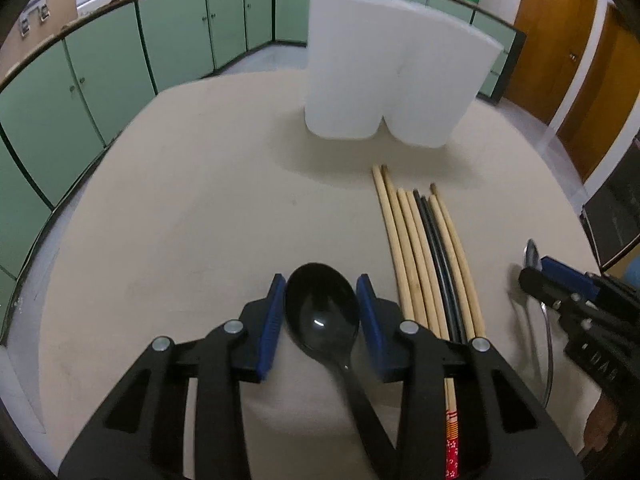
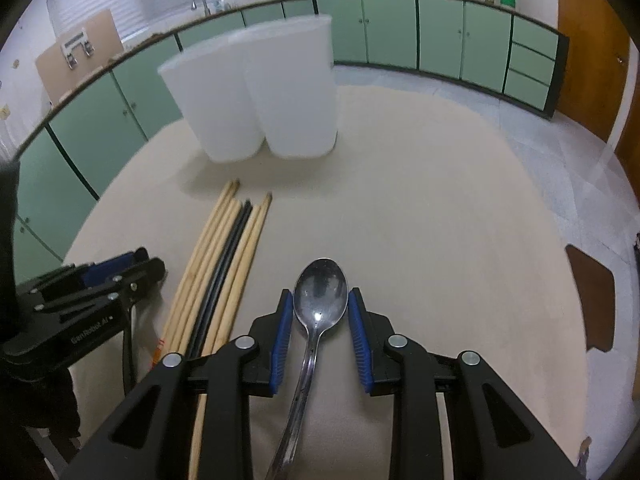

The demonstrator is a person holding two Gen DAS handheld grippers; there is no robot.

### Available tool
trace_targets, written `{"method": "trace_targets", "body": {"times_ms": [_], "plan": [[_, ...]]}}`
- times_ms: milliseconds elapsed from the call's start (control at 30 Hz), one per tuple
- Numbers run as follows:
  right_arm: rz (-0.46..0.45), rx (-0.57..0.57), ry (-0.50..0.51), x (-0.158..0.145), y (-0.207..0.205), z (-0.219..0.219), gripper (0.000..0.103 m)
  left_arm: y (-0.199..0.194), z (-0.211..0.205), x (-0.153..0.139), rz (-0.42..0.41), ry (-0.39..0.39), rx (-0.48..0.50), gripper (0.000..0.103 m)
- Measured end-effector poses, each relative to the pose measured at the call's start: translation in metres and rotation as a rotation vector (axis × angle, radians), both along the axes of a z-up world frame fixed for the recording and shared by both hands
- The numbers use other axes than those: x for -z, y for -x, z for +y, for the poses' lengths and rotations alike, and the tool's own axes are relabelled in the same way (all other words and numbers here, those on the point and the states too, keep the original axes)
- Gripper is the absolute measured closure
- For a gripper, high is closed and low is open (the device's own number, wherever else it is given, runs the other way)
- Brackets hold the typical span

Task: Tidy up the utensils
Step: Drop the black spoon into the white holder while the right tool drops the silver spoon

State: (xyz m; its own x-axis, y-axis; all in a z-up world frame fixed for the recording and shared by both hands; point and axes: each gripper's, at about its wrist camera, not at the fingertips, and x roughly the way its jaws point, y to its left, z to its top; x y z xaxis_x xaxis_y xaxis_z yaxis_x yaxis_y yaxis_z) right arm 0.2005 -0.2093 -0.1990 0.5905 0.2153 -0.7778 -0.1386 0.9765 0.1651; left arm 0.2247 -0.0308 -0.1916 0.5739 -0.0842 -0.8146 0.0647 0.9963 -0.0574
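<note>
A black plastic spoon (image 1: 322,314) lies on the beige table, its bowl between the blue pads of my left gripper (image 1: 322,292), whose jaws stand around the bowl, close to its sides. A metal spoon (image 2: 320,300) lies with its bowl between the pads of my right gripper (image 2: 320,300), likewise straddled with small gaps. Several wooden and black chopsticks (image 1: 424,256) lie side by side between the two spoons, also in the right wrist view (image 2: 224,264). A white two-part holder (image 1: 384,68) stands upright behind them, also in the right wrist view (image 2: 264,92).
The round beige table (image 1: 192,208) is ringed by green cabinets (image 1: 100,76). The right gripper (image 1: 560,280) shows at the right edge of the left view; the left gripper (image 2: 120,272) shows at the left of the right view. A brown chair (image 2: 592,300) is at the right.
</note>
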Motion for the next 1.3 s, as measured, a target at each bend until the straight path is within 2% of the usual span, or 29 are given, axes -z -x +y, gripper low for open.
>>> {"method": "trace_targets", "body": {"times_ms": [233, 367, 500, 733, 900, 1000, 1167, 1300], "plan": [[-0.163, -0.018, -0.068, -0.042, 0.000, -0.015, 0.075, 0.011, 0.013, -0.040, -0.205, 0.025, 0.001, 0.068], [-0.239, -0.023, -0.125, -0.071, -0.005, -0.025, 0.075, 0.012, 0.001, -0.070, -0.327, 0.028, 0.005, 0.068], [-0.319, -0.030, -0.131, -0.103, -0.012, -0.030, 0.075, 0.009, 0.004, -0.105, -0.426, 0.033, 0.010, 0.068], [-0.433, -0.039, -0.152, -0.160, -0.037, -0.034, 0.075, -0.015, -0.019, -0.160, -0.584, 0.005, 0.023, 0.068], [-0.482, -0.029, -0.162, -0.186, -0.063, -0.033, 0.075, -0.051, -0.044, -0.183, -0.665, -0.042, 0.025, 0.068], [-0.498, -0.007, -0.137, -0.193, -0.086, -0.029, 0.075, -0.074, -0.054, -0.187, -0.690, -0.059, 0.014, 0.068], [-0.458, 0.034, -0.117, -0.181, -0.125, -0.026, 0.075, -0.114, -0.059, -0.179, -0.673, -0.066, -0.023, 0.068], [-0.416, 0.051, -0.090, -0.164, -0.143, -0.022, 0.075, -0.134, -0.058, -0.161, -0.652, -0.085, -0.040, 0.068]]}}
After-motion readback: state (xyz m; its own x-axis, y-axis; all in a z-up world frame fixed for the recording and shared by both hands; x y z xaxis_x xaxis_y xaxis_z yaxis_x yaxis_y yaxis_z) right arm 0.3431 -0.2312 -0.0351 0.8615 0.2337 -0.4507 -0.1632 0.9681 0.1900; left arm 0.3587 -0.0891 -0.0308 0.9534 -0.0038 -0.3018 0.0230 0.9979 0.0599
